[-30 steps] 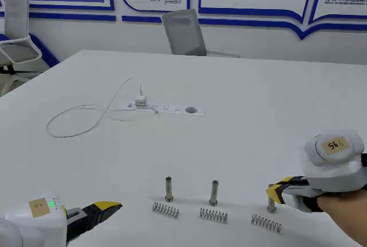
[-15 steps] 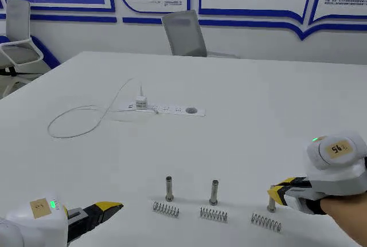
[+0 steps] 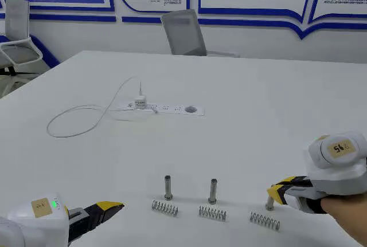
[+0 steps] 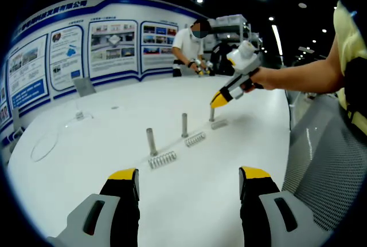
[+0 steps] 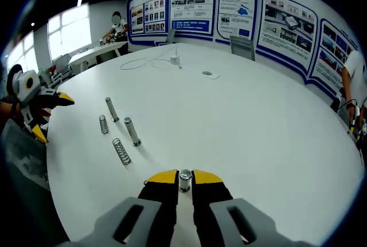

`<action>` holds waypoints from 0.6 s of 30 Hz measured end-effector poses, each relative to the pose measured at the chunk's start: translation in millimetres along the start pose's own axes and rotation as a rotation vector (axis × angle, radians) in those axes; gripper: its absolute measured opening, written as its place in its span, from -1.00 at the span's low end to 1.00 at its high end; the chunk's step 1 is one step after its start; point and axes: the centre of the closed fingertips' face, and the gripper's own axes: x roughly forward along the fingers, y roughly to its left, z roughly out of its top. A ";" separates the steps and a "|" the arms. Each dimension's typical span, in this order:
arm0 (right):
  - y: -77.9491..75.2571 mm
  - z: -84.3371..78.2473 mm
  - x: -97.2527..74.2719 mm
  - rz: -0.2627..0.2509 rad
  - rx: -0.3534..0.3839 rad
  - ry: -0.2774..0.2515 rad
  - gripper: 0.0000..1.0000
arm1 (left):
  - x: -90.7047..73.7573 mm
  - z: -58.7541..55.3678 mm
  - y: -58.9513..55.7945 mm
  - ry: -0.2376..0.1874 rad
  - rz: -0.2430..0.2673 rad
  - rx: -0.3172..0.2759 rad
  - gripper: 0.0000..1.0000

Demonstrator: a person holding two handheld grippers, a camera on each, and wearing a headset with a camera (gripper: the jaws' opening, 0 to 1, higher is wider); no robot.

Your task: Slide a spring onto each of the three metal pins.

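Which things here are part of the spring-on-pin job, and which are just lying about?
Job: three upright grey metal pins, the rightmost pin in the right gripper; three silver coil springs lying beside them.
Lying about: white power strip with its white cable; grey office chair.

Right tool apparently hides most of the 3rd pin.

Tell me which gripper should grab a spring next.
Probably the left gripper: it is open and free, with the nearest spring ahead. The right gripper is closed around the right pin.
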 end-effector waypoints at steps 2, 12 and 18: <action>0.3 0.2 0.3 0.003 0.003 -0.002 -0.80 | 0.3 0.1 -0.2 0.000 -0.001 0.000 0.45; -0.3 0.5 -0.1 0.003 0.003 -0.006 -0.80 | 1.4 1.7 0.2 0.001 -0.005 0.004 0.45; -0.5 1.5 -0.4 0.002 0.001 -0.011 -0.78 | 3.0 3.2 -0.3 0.001 -0.010 0.009 0.45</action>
